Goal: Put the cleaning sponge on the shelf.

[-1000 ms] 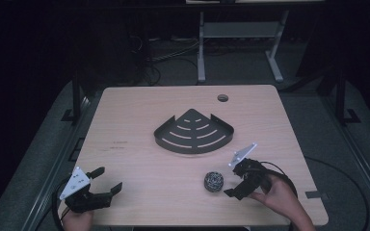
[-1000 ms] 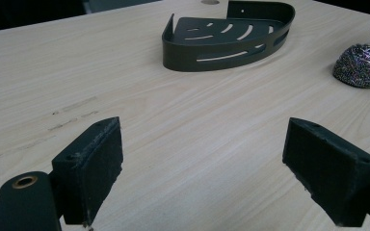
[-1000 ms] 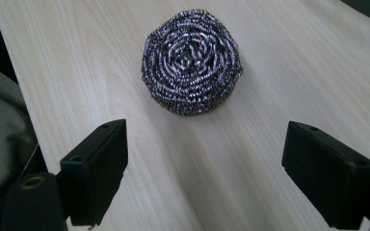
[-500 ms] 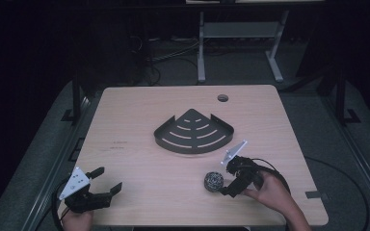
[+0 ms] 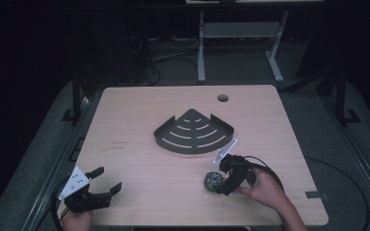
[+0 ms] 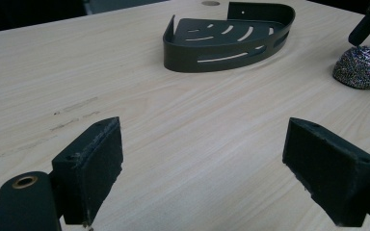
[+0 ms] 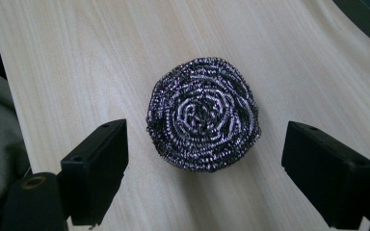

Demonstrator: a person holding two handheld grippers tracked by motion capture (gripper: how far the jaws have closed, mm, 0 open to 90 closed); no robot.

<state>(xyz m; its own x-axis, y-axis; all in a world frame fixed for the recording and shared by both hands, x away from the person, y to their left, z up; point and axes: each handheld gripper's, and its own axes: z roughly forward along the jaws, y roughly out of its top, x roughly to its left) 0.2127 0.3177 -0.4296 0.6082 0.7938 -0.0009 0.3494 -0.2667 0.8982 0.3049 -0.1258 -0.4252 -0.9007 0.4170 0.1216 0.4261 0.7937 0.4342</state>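
A round steel wool scrubber (image 5: 213, 182) (image 7: 203, 126) lies on the wooden table (image 5: 139, 120) near its front right. My right gripper (image 5: 220, 176) (image 7: 207, 161) is open and low over the table, one jaw on each side of the scrubber, neither touching it. A dark slotted corner shelf (image 5: 194, 132) (image 6: 226, 41) sits at the table's middle, just behind the scrubber (image 6: 362, 67). My left gripper (image 5: 107, 179) (image 6: 204, 149) is open at the front left corner with nothing between its jaws, pointing toward the shelf.
A round cable hole (image 5: 222, 98) is in the table's far right part. A white metal stand (image 5: 241, 29) and cables lie on the floor beyond the table. The table's front edge is close under both hands.
My right gripper has moved left toward the scrubber and now has a jaw on each side of it. The left gripper has stayed put.
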